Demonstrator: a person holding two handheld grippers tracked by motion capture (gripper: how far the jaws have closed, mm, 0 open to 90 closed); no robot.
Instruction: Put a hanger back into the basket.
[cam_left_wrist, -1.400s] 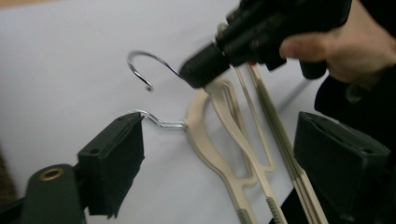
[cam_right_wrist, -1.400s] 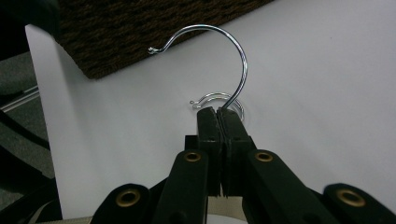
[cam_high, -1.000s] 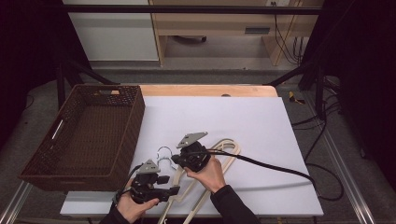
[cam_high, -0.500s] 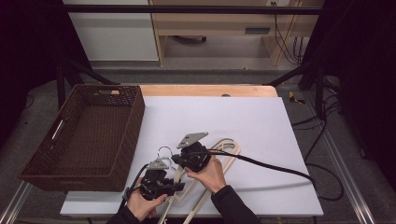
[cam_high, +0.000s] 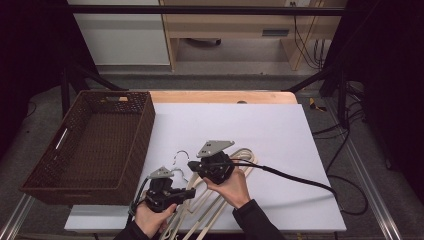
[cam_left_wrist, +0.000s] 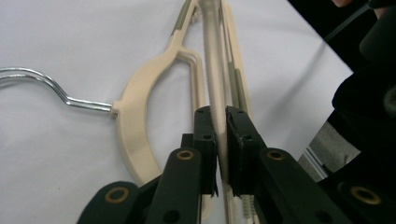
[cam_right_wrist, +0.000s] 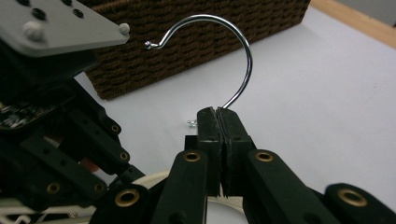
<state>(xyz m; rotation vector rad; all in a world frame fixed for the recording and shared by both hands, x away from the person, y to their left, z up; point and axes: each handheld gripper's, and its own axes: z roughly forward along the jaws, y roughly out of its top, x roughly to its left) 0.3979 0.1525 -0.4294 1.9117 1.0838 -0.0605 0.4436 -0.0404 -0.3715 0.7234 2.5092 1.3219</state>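
Left gripper (cam_high: 187, 194) has just clamped the hanger (cam_left_wrist: 140, 100).

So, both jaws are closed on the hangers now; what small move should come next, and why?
Probably lift both hands a little, then carry toward the basket. The left gripper, whose jaws have just been closing, clamps a beige hanger bar; the right gripper clamps the metal hook. The hangers lie stacked on the table, so a lift should separate them.
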